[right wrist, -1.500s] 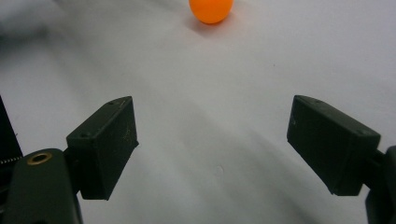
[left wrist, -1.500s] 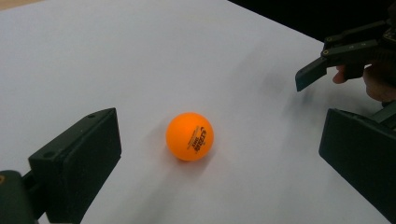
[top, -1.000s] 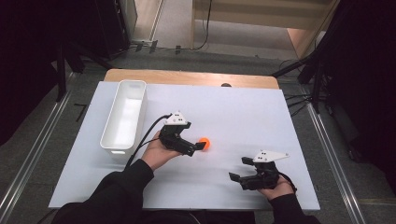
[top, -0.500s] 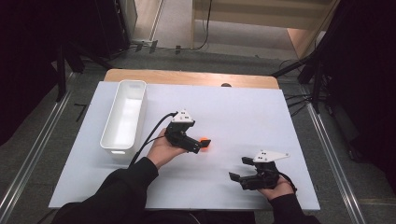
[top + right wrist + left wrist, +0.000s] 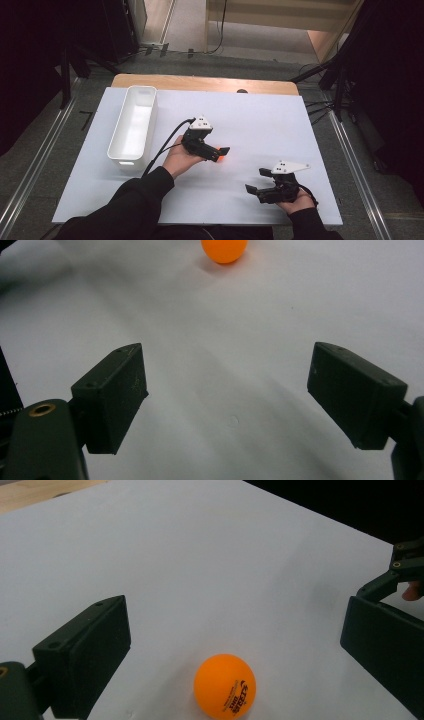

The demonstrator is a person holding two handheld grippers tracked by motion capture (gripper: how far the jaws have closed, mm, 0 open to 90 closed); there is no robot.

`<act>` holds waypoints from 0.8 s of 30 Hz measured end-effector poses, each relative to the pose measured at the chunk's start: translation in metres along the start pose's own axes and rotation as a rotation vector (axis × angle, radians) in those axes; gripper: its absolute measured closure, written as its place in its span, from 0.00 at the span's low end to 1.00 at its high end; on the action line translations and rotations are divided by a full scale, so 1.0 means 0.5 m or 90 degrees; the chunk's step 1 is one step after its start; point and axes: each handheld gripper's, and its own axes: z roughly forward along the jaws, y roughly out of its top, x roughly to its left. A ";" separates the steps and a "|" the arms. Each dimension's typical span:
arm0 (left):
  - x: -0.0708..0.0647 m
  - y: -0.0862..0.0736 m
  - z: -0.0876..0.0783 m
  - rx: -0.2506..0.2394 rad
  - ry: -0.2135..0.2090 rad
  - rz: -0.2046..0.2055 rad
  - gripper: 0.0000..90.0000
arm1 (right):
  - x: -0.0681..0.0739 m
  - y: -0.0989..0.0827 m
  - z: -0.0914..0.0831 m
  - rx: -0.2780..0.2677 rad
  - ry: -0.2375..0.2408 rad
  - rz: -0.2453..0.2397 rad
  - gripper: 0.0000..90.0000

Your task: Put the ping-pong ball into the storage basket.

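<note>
1. My left gripper (image 5: 227, 645) is spread wide around the orange ping-pong ball (image 5: 225, 686), which sits on the white surface (image 5: 260, 125) between the jaws, touching neither.
2. Risk, as I judge it: the ball is round and light, so if one jaw reaches it first, it may roll out before I pinch it.
3. Closing too high on the ball could squirt it forward, toward my right gripper (image 5: 265, 190).
4. That right gripper rests spread and empty, well apart from the ball.
5. The white bin (image 5: 131, 131) stands to the left, empty as far as I can see; nothing blocks the path to it.
</note>
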 end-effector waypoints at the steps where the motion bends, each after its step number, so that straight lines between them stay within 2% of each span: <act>1: -0.001 0.001 0.002 -0.002 -0.001 0.000 0.00 | 0.000 0.000 0.000 0.000 0.000 0.000 0.16; 5: 0.001 0.010 0.007 -0.001 -0.006 0.000 0.00 | 0.000 0.000 -0.001 -0.003 -0.001 0.001 0.16; 8: -0.003 0.006 0.015 0.007 -0.005 0.009 0.00 | 0.000 -0.001 -0.001 -0.002 -0.001 0.003 0.16; 24: -0.003 -0.004 0.025 0.009 0.004 0.013 0.00 | 0.000 -0.001 -0.001 -0.004 -0.002 -0.001 0.16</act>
